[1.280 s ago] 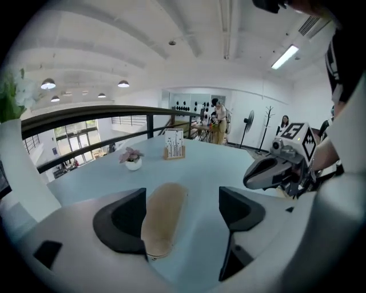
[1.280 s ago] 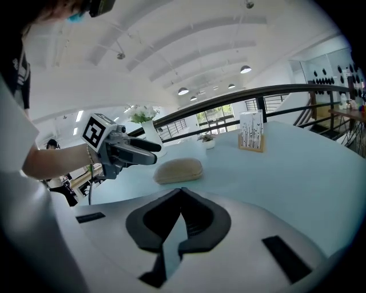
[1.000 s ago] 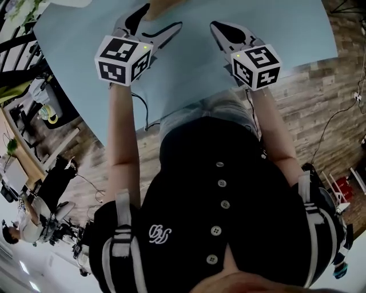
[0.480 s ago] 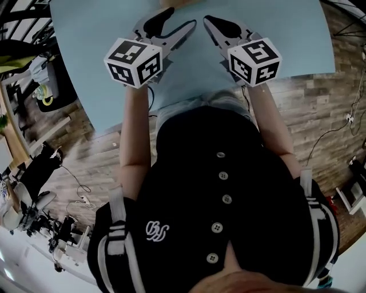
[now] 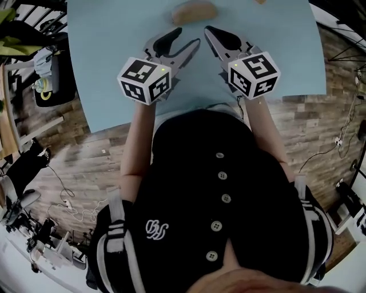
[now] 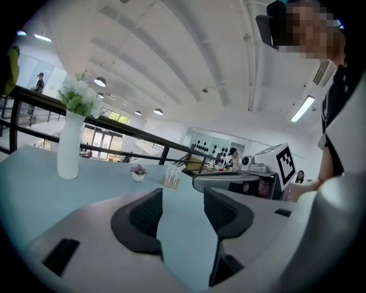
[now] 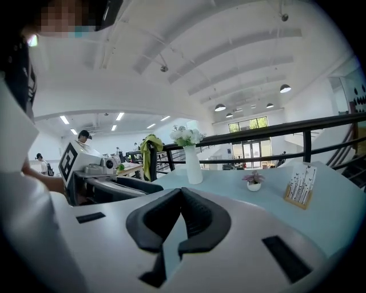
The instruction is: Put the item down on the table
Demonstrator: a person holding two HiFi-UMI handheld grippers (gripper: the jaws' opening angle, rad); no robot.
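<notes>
Both grippers are empty. The left gripper (image 6: 183, 200) has its jaws apart and closing on nothing but bare table, narrower than a second ago, while the right gripper (image 7: 181, 197) has its tips pressed together with nothing between them. Just ahead of the jaws and clear of both, the item (image 5: 191, 11) — a tan, elongated lump — lies on the pale blue table (image 5: 103, 68). A second ago it seemed to sit right against the left jaws. The put-down looks done, and the grippers have drawn back — little remains but to clear away.
</notes>
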